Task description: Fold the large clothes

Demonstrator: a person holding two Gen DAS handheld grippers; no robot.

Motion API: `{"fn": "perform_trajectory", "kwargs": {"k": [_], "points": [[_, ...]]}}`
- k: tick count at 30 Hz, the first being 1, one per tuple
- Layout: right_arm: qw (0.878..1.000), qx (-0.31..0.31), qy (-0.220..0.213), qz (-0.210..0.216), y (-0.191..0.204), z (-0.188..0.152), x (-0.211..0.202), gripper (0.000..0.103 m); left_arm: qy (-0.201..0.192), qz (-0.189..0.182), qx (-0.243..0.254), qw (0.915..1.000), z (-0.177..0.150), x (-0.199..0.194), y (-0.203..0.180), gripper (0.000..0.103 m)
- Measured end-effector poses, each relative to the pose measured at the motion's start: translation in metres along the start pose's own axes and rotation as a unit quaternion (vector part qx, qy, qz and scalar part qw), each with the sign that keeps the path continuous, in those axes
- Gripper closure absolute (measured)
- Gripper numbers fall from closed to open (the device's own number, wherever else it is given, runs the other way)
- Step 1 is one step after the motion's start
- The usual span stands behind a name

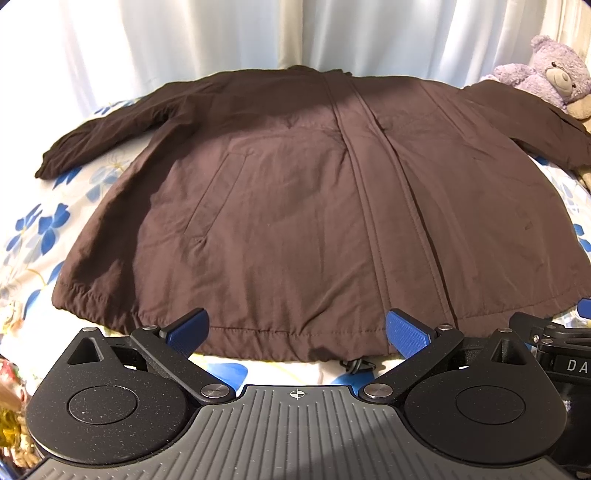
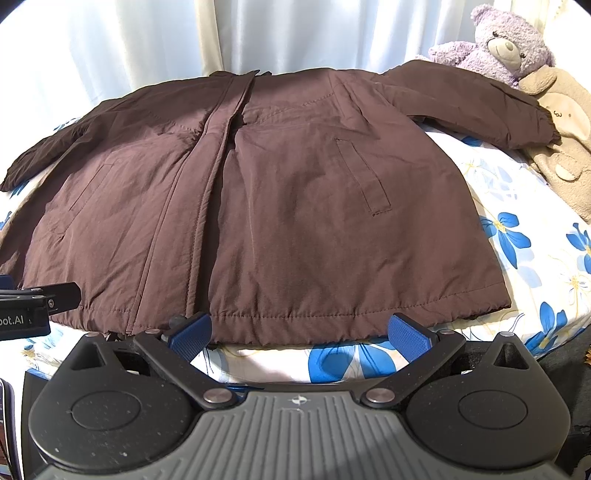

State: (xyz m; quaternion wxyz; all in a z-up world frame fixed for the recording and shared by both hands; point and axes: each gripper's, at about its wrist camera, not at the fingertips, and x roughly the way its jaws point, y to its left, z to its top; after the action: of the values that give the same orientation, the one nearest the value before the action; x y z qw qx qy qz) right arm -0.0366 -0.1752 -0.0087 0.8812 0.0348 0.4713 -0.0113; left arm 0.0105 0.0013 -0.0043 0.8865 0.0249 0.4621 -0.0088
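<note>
A large dark brown jacket (image 1: 295, 206) lies spread flat, front up, on a floral bedsheet, sleeves out to both sides and hem nearest me. My left gripper (image 1: 297, 330) stands open at the hem, left of the front placket, its blue pads wide apart with nothing between them. In the right wrist view the same jacket (image 2: 295, 206) fills the middle. My right gripper (image 2: 299, 332) is open at the hem right of the placket, holding nothing. Each gripper's body shows at the edge of the other's view.
The white bedsheet with blue flowers (image 2: 517, 236) shows around the jacket. A purple teddy bear (image 2: 498, 40) and a beige plush toy (image 2: 565, 140) lie at the back right, against the right sleeve cuff. White curtains (image 1: 258, 33) hang behind the bed.
</note>
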Motion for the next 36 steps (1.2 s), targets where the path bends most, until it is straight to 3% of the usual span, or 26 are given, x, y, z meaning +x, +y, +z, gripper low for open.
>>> {"fn": "perform_trajectory", "kwargs": {"k": [36], "points": [[1.0,0.011,-0.002,0.01,-0.0012,-0.0005,-0.0006,0.001,0.007,0.001,-0.001,1.0,-0.0007,0.0043,0.001,0.0]]}}
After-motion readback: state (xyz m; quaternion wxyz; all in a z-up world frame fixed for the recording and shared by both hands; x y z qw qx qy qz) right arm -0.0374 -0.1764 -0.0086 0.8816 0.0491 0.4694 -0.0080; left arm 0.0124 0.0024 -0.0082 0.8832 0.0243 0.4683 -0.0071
